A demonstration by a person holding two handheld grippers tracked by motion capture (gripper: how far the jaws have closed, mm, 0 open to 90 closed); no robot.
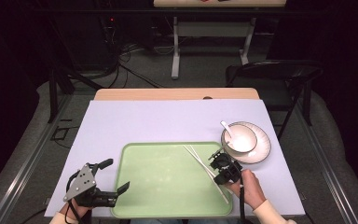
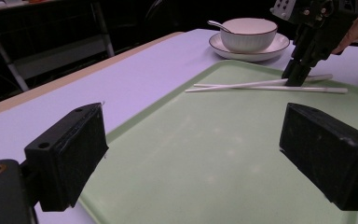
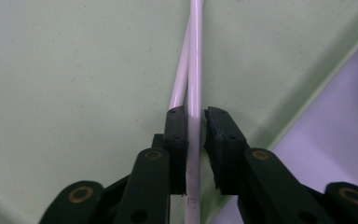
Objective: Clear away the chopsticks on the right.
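Two white chopsticks (image 1: pixel 193 154) lie crossed on the right part of a light green tray (image 1: pixel 163 186). My right gripper (image 1: pixel 213 156) points down onto them. In the right gripper view its jaws stand narrowly open (image 3: pixel 195 116) astride one chopstick (image 3: pixel 196 46); the left pad touches it and a thin gap shows at the right pad. The second chopstick (image 3: pixel 179 88) runs under the left jaw. My left gripper (image 1: pixel 116 174) hovers at the tray's left edge, wide open and holding nothing (image 2: pixel 196 140). From there I see the chopsticks (image 2: pixel 242 85) and the right gripper (image 2: pixel 296 77).
A white bowl (image 1: pixel 240 137) with a spoon (image 1: pixel 226 127) in it sits on a plate (image 1: pixel 262 148) right of the tray. A lilac cloth (image 1: pixel 158 121) covers the table. A black chair (image 1: pixel 279 74) stands beyond the far right corner.
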